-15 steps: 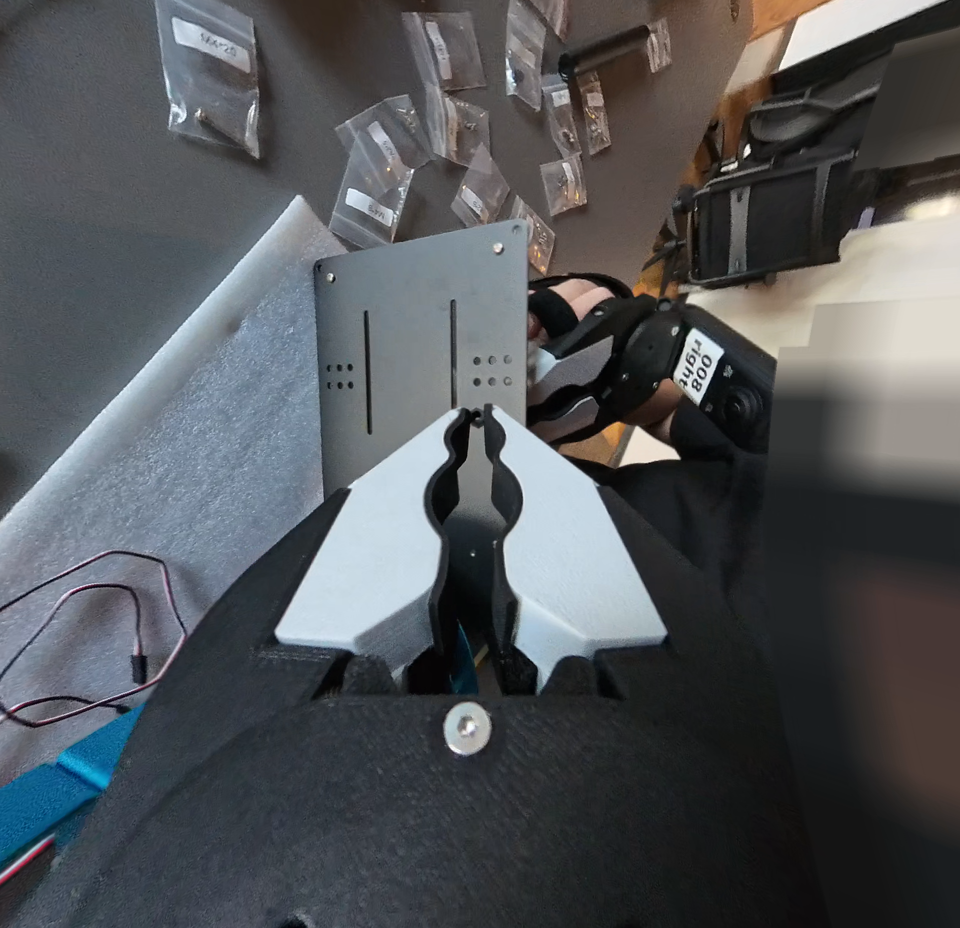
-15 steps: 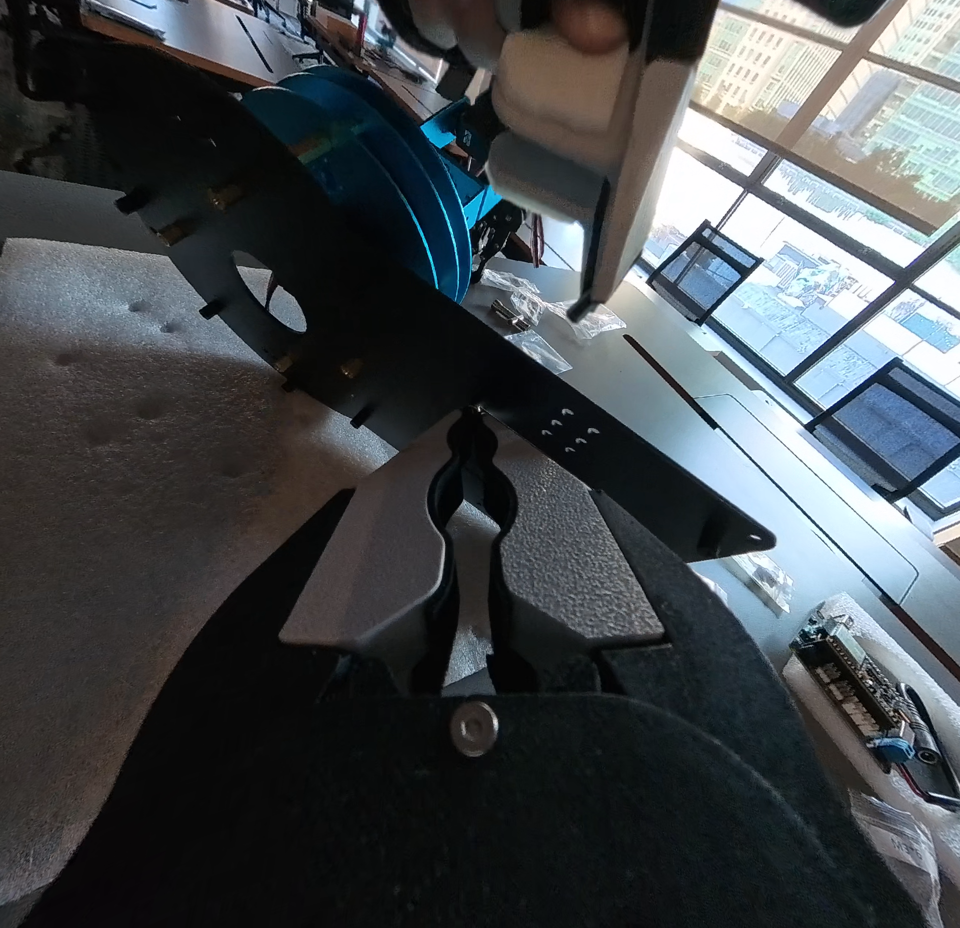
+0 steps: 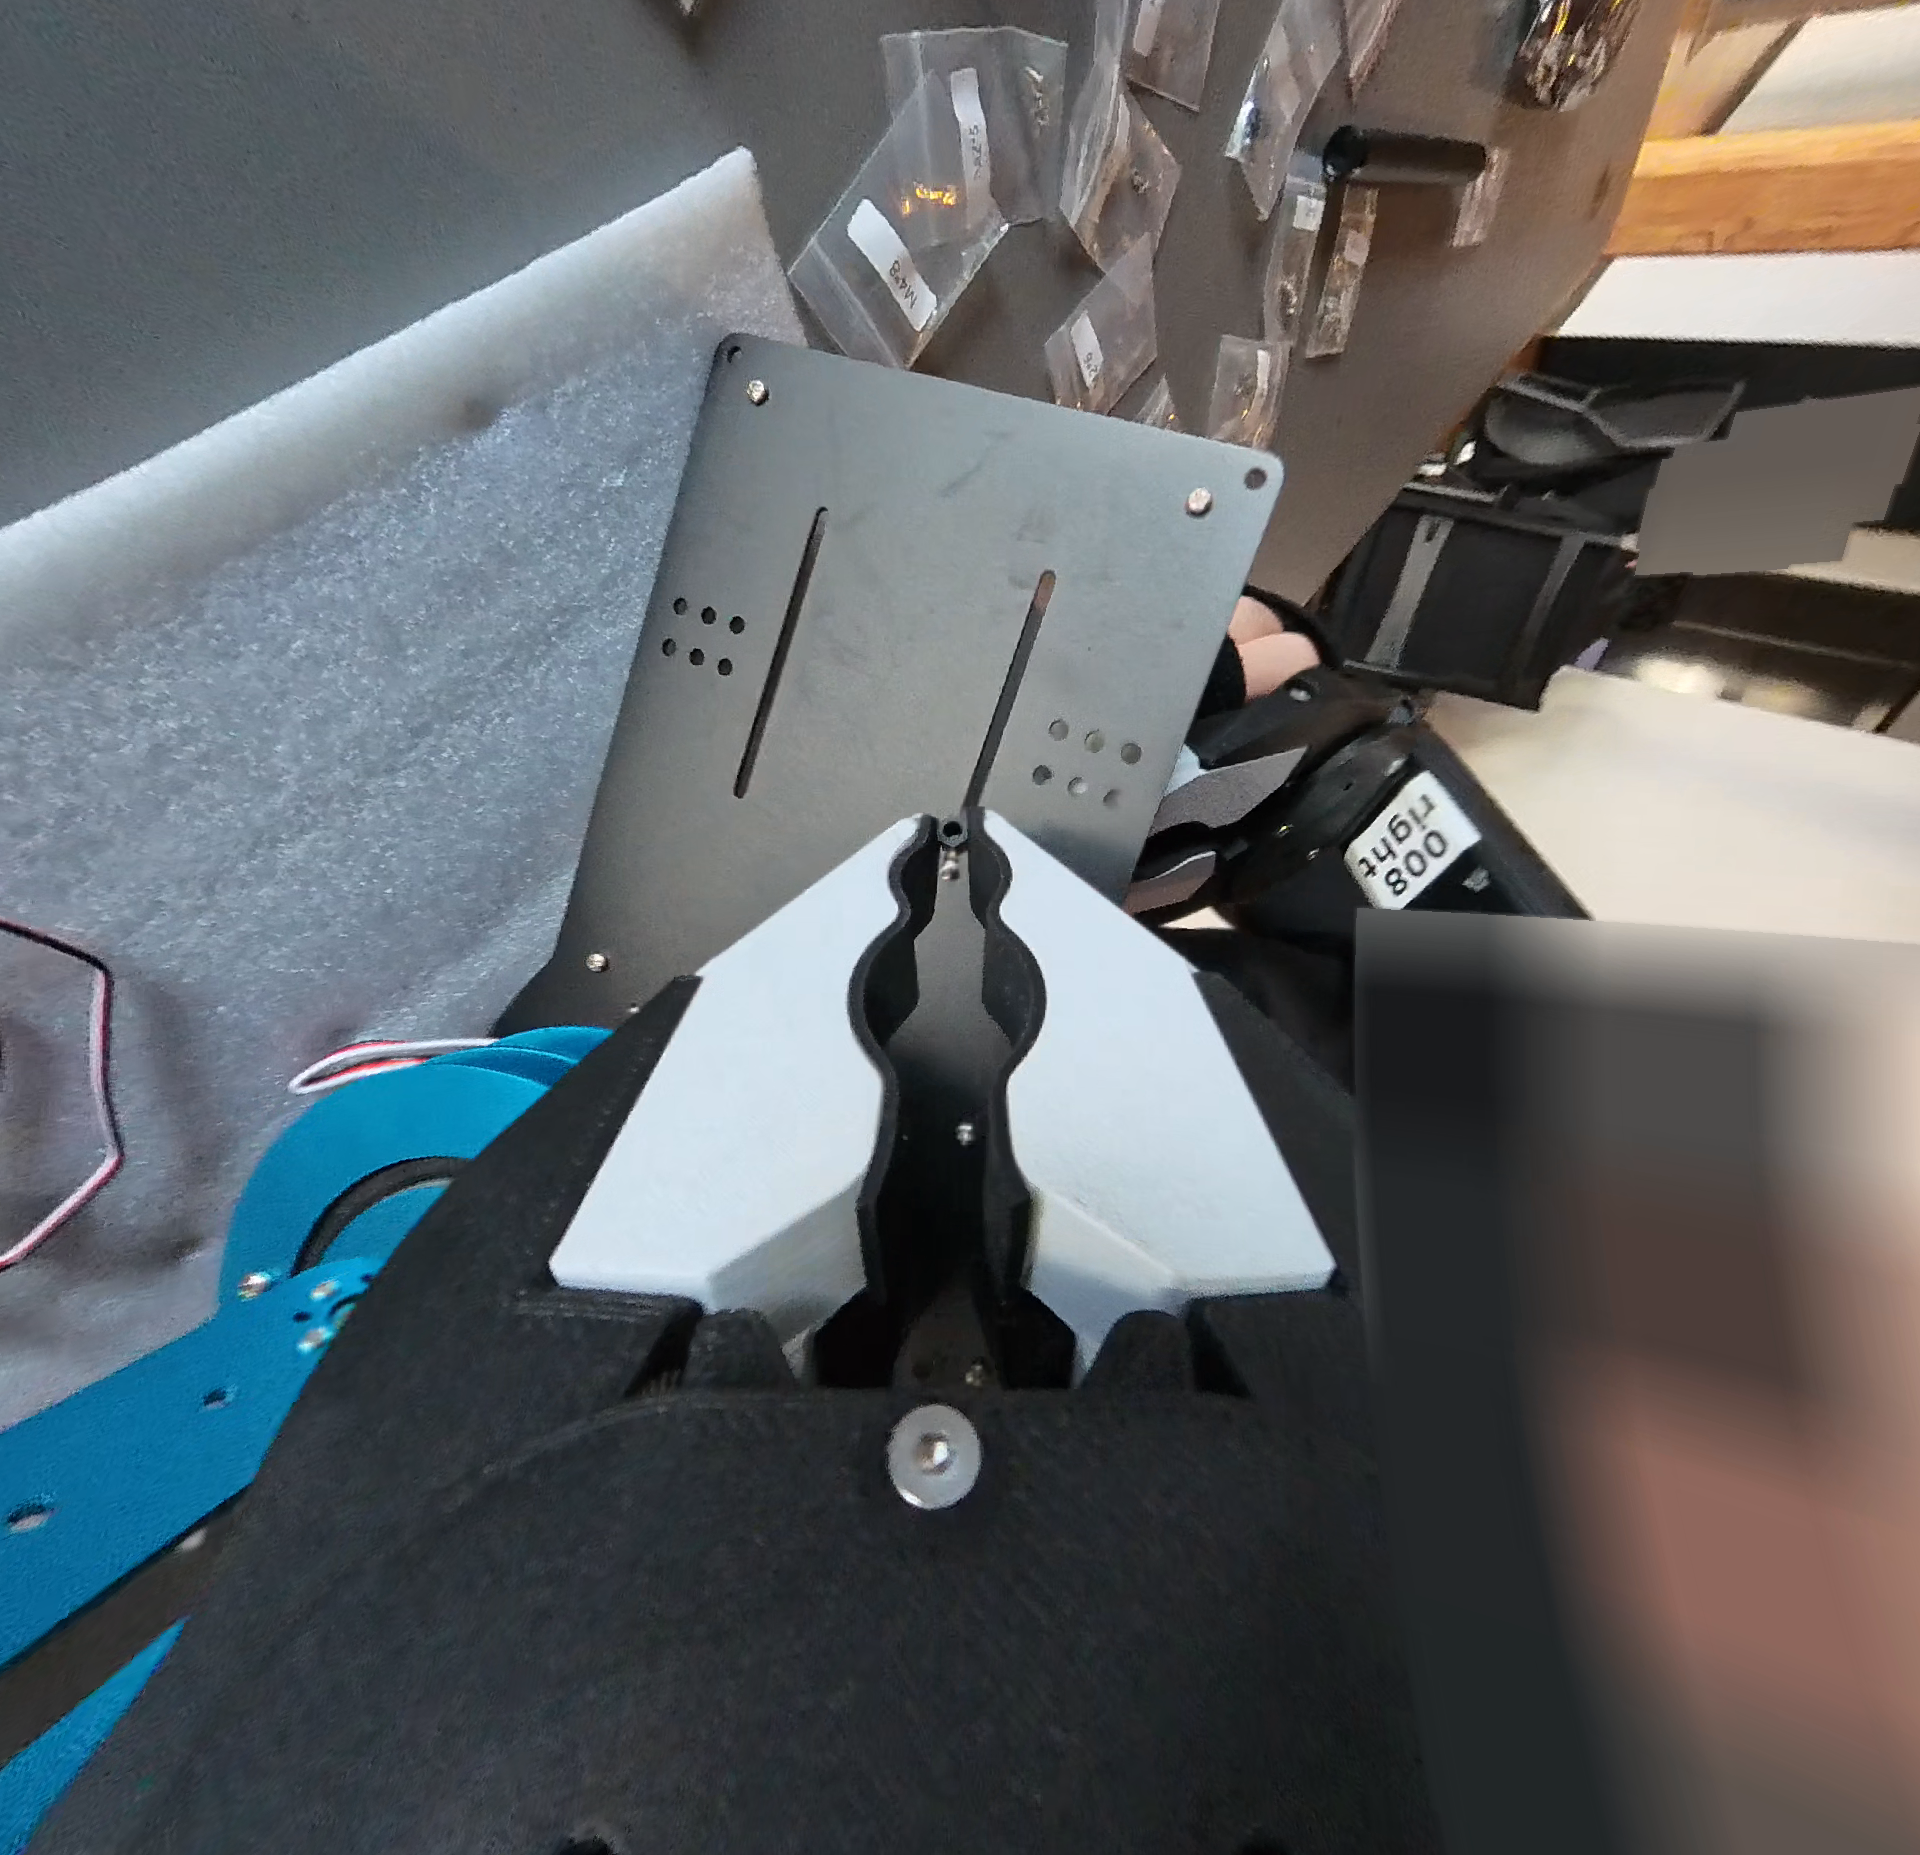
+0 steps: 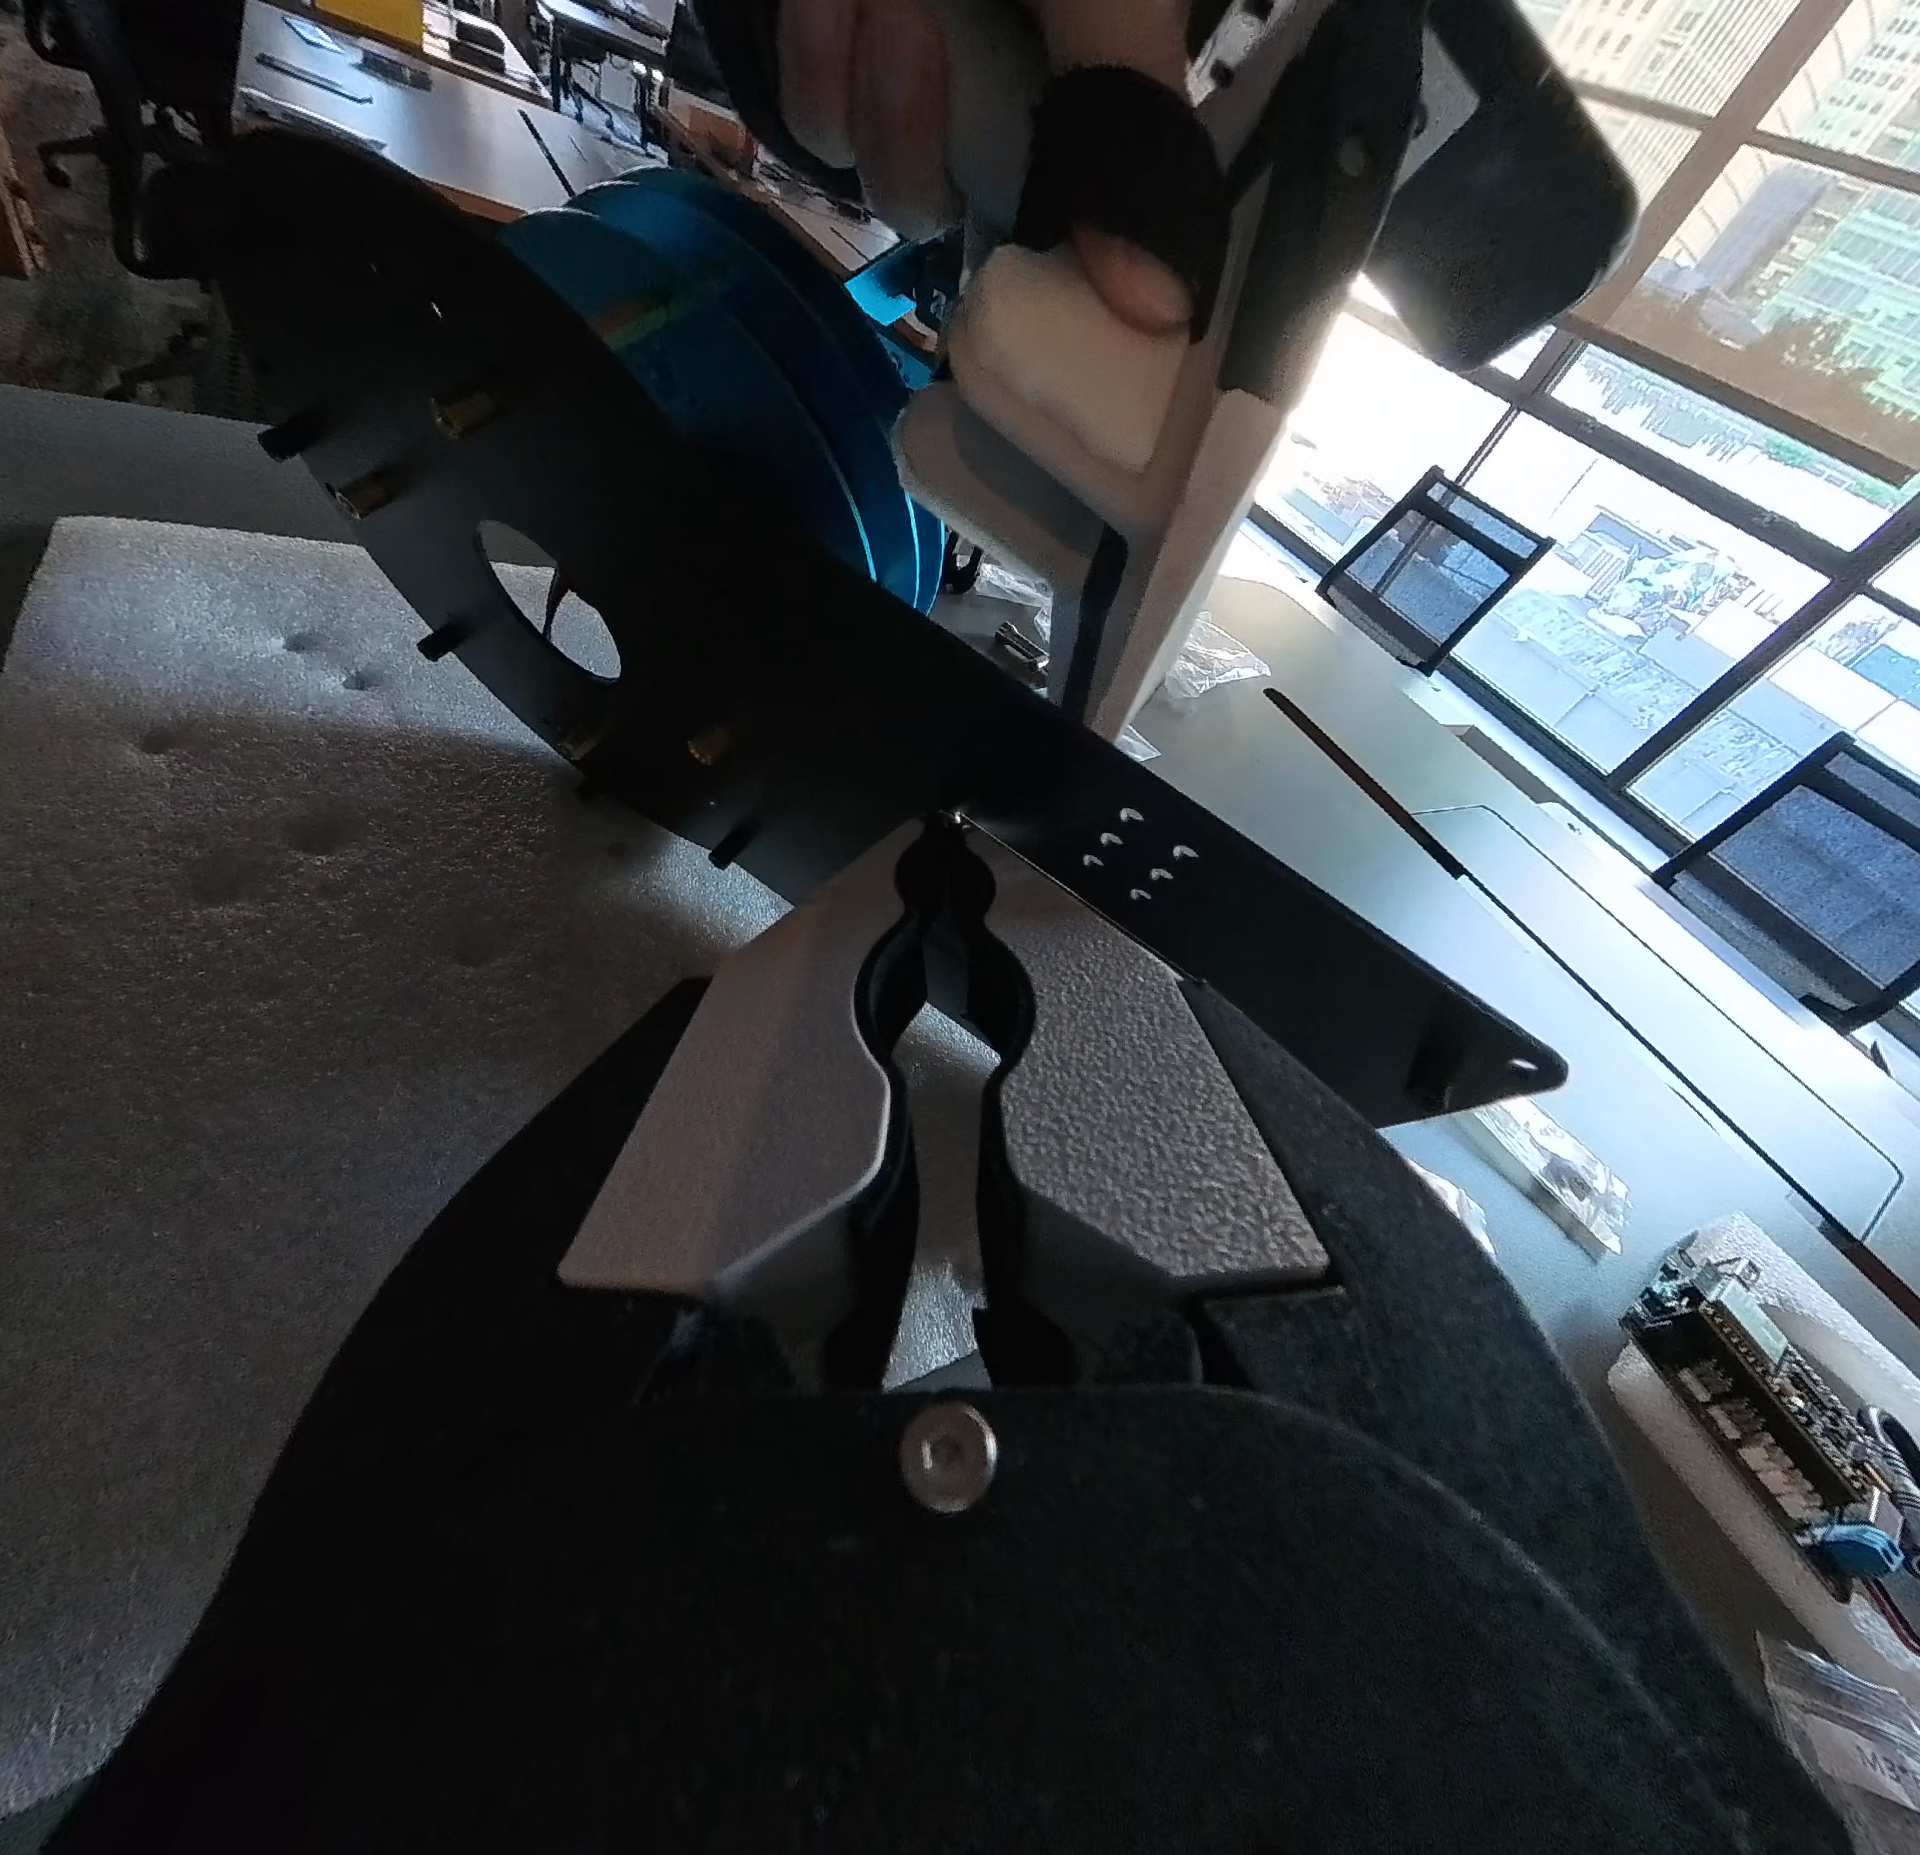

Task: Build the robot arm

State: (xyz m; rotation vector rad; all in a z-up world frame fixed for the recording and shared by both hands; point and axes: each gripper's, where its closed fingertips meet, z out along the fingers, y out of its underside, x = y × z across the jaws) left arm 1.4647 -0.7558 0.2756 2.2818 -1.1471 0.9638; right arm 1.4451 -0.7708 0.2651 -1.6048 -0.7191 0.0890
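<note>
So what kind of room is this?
Probably an office workshop for assembling kit: small bags of screws litter the grey table, a circuit board lies nearby, and big windows face city buildings.

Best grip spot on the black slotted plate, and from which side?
Judging by its pose, take the black slotted plate by a thin outer edge, edge-on. It stands tilted off the foam sheet, its broad face too wide for a gripper. The bare far corner seems clearest.
</note>
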